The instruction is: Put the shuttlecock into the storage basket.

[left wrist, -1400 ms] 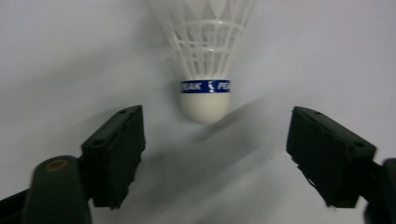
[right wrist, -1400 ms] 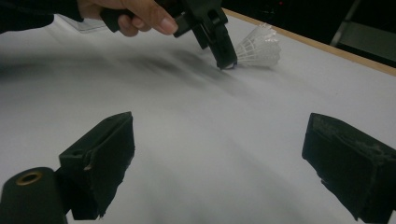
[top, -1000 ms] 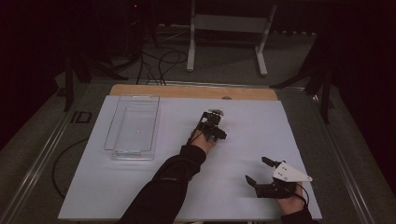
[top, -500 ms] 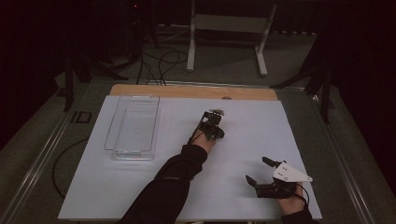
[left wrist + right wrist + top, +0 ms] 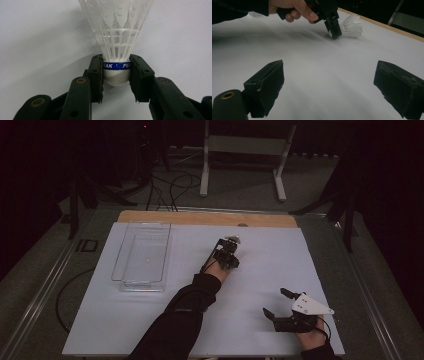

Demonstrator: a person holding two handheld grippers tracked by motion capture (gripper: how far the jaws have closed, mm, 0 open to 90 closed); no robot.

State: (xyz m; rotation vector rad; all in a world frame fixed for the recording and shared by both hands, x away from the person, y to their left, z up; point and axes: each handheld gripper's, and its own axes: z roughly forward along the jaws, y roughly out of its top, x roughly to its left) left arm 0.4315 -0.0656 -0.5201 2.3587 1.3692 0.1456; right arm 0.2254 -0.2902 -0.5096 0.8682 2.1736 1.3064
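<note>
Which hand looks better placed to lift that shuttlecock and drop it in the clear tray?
Left, probably. The left gripper already clamps the shuttlecock by its cork base, nearer the clear tray. The right gripper sits open, apart, near the table's front edge.

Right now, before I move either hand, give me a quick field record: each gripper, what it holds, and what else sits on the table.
left gripper: shut on white plastic shuttlecock, jaws on its cork base at the blue band
shuttlecock position: mid-table, far side
right gripper: open, nothing between the jaws
clear plastic tray: left of the left gripper, looks empty
surface: white table sheet
</note>
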